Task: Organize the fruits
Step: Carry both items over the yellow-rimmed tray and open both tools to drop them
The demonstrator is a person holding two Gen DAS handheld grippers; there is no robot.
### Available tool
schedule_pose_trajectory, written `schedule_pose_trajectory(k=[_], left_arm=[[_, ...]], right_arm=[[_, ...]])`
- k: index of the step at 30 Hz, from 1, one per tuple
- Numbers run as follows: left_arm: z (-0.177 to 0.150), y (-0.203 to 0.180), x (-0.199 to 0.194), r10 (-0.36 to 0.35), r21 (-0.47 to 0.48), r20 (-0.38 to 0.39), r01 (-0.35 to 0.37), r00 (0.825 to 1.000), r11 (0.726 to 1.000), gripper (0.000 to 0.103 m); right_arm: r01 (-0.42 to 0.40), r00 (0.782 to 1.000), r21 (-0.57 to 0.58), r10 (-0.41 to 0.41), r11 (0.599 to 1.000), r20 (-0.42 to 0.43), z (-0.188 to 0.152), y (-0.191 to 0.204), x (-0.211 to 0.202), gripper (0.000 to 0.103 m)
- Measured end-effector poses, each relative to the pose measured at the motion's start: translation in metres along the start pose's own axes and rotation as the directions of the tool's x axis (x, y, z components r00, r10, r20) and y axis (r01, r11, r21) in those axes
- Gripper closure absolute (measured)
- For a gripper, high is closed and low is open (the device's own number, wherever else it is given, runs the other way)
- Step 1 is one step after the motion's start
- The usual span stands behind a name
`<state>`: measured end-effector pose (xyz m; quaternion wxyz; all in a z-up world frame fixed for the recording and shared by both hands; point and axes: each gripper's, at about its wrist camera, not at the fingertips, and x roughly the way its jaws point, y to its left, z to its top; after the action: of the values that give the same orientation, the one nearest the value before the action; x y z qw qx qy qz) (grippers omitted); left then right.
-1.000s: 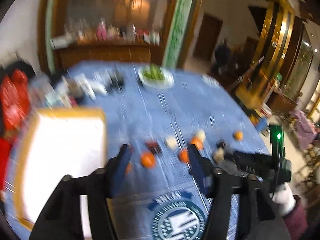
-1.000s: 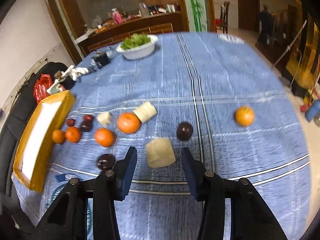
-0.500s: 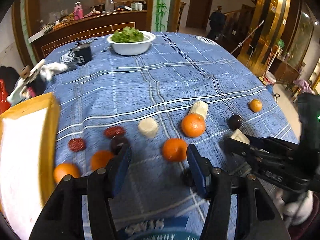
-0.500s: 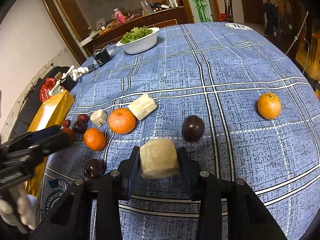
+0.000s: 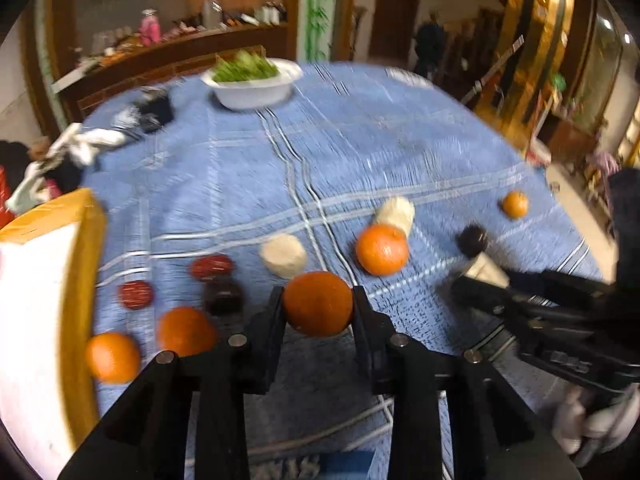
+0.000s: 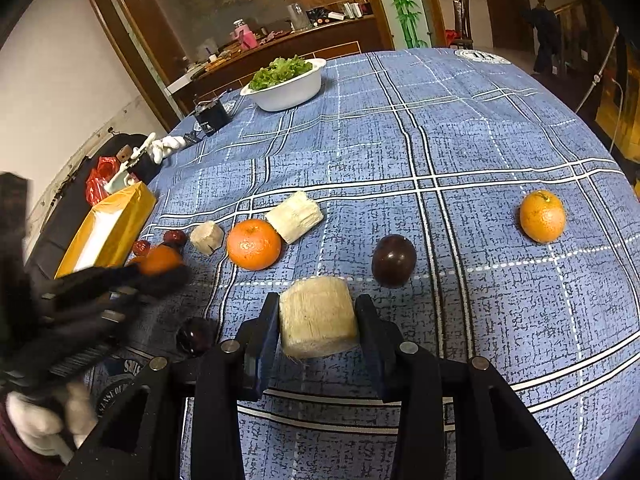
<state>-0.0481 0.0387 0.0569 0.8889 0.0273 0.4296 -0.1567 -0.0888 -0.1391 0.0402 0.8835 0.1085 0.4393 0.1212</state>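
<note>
On the blue checked tablecloth (image 6: pixel 460 128) lie oranges, dark plums, red dates and pale fibrous chunks. My left gripper (image 5: pixel 318 300) is shut on an orange (image 5: pixel 318 310), which fills the gap between its fingers. Two more oranges (image 5: pixel 186 330) lie to its left beside the yellow box (image 5: pixel 80 280). My right gripper (image 6: pixel 318 316) is shut on a pale chunk (image 6: pixel 316 320), both pads against its sides. A dark plum (image 6: pixel 393 260) sits just beyond it, another orange (image 6: pixel 253 244) further left, and a lone orange (image 6: pixel 543 216) far right.
A white bowl of greens (image 6: pixel 286 88) stands at the far side, with a small black device (image 6: pixel 212 118) and white gloves (image 6: pixel 164 146) to its left. The open yellow box (image 6: pixel 108 232) sits at the table's left edge. A white-gloved hand (image 6: pixel 36 424) holds the left gripper.
My left gripper came down among the oranges and closed on one. My right gripper closed on the pale chunk that lay between its fingers.
</note>
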Motion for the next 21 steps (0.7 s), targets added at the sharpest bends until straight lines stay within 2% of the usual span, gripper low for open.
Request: schedule_pose_trajectory(k=[5, 8, 10, 13, 16, 19, 21], left_arm=[[-0.007, 0.040, -0.071, 0.047, -0.125, 0.113, -0.033, 0.992, 0.992, 0.073], [-0.017, 0.079, -0.109, 0.124, -0.222, 0.133, -0.093, 0.983, 0.971, 0.072], [-0.026, 0.111, -0.129, 0.171, -0.288, 0.136, -0.126, 0.976, 0.949, 0.072], [-0.045, 0.159, -0.154, 0.239, -0.383, 0.132, -0.173, 0.962, 0.907, 0.072], [-0.063, 0.197, -0.162, 0.296, -0.452, 0.108, -0.218, 0.949, 0.865, 0.072], [-0.081, 0.224, -0.161, 0.351, -0.497, 0.073, -0.271, 0.934, 0.824, 0.072], [-0.093, 0.237, -0.159, 0.376, -0.505, 0.049, -0.302, 0.925, 0.808, 0.072]], right_arm=[[0.052, 0.996, -0.032, -0.050, 0.998, 0.070, 0.000, 0.005, -0.010, 0.062], [0.103, 0.990, -0.030, -0.100, 0.994, 0.103, 0.002, 0.007, -0.017, 0.062], [0.093, 0.990, -0.028, -0.089, 0.995, 0.109, 0.005, 0.017, -0.027, 0.062], [-0.015, 0.992, -0.085, 0.025, 0.996, 0.127, 0.012, 0.062, -0.052, 0.062], [-0.149, 0.981, -0.196, 0.170, 0.969, 0.096, 0.018, 0.132, -0.060, 0.061], [-0.290, 0.955, -0.280, 0.296, 0.915, -0.023, 0.010, 0.206, -0.038, 0.061], [-0.324, 0.946, -0.326, 0.308, 0.888, -0.101, -0.002, 0.248, -0.013, 0.061]])
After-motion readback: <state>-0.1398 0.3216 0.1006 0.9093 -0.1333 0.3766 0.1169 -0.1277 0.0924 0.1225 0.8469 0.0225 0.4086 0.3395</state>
